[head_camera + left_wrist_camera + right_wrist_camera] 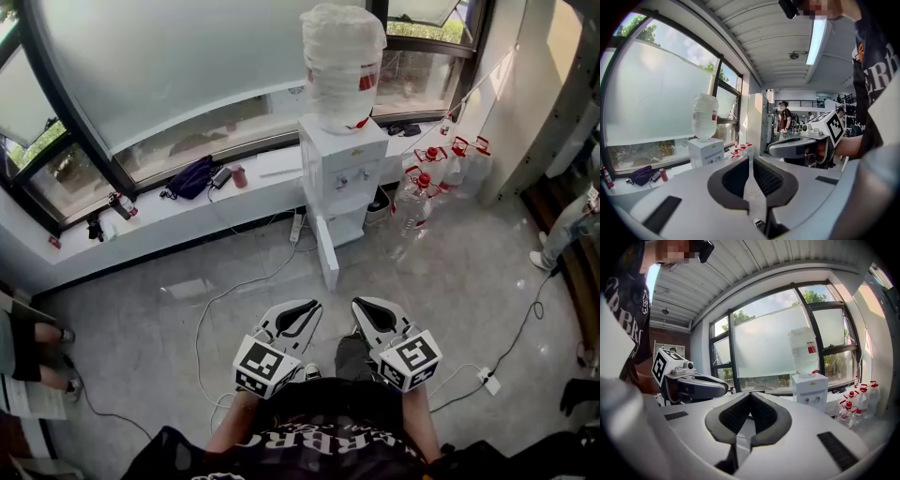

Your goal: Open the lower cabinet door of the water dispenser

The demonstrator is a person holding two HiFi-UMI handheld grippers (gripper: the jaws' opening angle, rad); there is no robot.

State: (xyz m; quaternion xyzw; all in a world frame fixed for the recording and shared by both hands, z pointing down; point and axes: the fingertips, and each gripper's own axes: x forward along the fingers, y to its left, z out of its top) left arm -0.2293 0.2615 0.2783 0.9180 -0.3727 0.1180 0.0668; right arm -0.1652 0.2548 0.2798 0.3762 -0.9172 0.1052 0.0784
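Already the lower cabinet door (pixel 328 251) stands swung out toward the near side, edge-on at the foot of the water dispenser (pixel 343 155). The dispenser sits on the far side of the floor (pixel 169 328) against the window ledge, well apart from both grippers. The left gripper (pixel 309 307) and right gripper (pixel 364 306) hover side by side close to the person's body, each with jaws pressed together and nothing between them. The opening looks done, so what counts now is restraint: keep both grippers away from the door's free edge so it is not nudged shut, and mind the cable (pixel 246 279) lying on the floor.
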